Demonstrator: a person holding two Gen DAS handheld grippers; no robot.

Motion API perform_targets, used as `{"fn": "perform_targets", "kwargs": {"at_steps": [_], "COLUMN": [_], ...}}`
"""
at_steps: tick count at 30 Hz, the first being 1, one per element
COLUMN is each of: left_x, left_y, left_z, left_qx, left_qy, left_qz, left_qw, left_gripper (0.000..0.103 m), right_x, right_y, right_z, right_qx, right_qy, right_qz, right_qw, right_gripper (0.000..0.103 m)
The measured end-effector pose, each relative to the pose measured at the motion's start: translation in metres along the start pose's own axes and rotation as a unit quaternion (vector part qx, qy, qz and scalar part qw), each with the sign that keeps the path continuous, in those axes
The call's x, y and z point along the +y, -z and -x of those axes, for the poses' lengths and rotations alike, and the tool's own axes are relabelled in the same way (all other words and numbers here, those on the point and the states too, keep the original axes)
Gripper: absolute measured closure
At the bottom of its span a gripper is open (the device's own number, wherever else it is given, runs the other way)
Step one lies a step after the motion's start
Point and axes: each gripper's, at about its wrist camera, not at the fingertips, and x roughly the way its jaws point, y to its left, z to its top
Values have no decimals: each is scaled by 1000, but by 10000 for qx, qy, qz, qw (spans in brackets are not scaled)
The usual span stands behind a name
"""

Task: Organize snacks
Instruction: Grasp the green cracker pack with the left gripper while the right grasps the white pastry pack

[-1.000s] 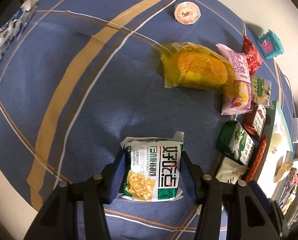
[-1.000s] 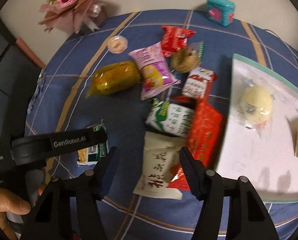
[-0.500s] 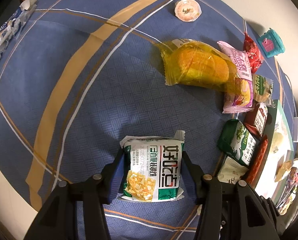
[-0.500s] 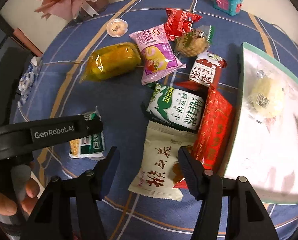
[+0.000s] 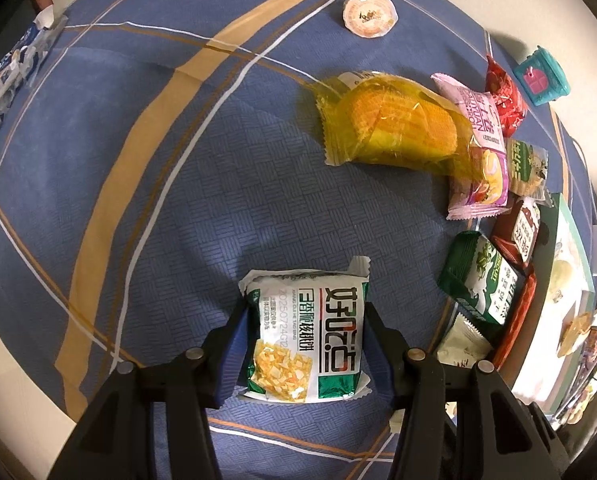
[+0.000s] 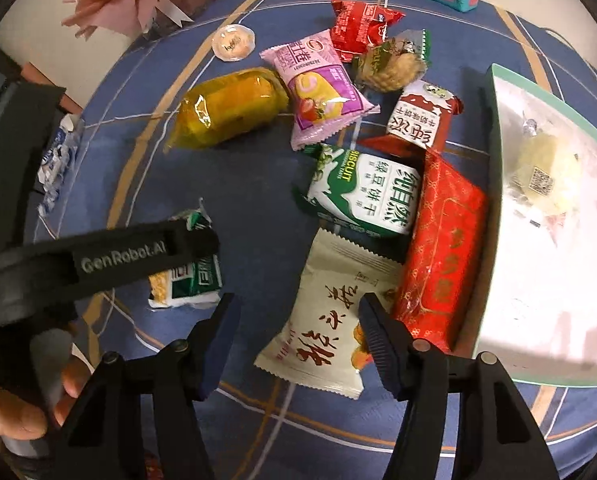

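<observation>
The left gripper (image 5: 304, 330) points steeply down at the blue plaid surface (image 5: 146, 208), and its jaws are closed against the two long edges of a green-and-white snack packet (image 5: 306, 336) printed with yellow pieces; the packet lies flat on the cloth between them. In the right wrist view the same packet (image 6: 188, 280) shows partly under the black body of the left gripper, which a hand (image 6: 22, 404) holds at the lower left. The right gripper (image 6: 298, 316) hangs over a cream packet with brown characters (image 6: 326, 320); its jaws have just been opening again after a small dip and stand apart, the left one on bare cloth, the right one over the packet's edge, gripping nothing. Just beyond lie a green biscuit packet (image 6: 362, 196), a long red packet (image 6: 442, 252), a pink roll packet (image 6: 318, 88) and a yellow wrapped cake (image 6: 230, 110). A white tray with a green rim (image 6: 494, 152) sits at the right, holding a pale wrapped bun (image 6: 542, 176).
</observation>
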Motion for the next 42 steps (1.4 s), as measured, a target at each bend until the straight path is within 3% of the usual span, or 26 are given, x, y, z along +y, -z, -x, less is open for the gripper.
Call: {"fn": "perform_targets", "kwargs": {"at_steps": [3,6,25,34,37,42], "left_x": [0,-1,0,3,4,7], "left_y": [0,0,-2,-3,-3,-5], "left_z": [1,-1,-5,-5,-5,-5], "left_qx": [4,9,45,42,38,35], "left_qy": [13,19,70,77,76,78], "left_qz": [-3,2,-3,15,46,56], "left_qw": [10000,10000,10000,10000,10000,9999], "left_gripper": [46,46,46,46,46,46], "right_x": [0,3,6,8,4,8], "right_y": [-1,1,31,22,19,9], "right_z": [2,6,6,-6,-23,-26], "right_qx": [23,30,413,248,452,236], "right_qy": [-181,256,366,405,192,236], "right_qz": [-61,29,-47,-101,-302,-324], "right_qw": [9998,9997,9985,9988,9983,9989], "right_gripper": [40,40,40,40,39,37]}}
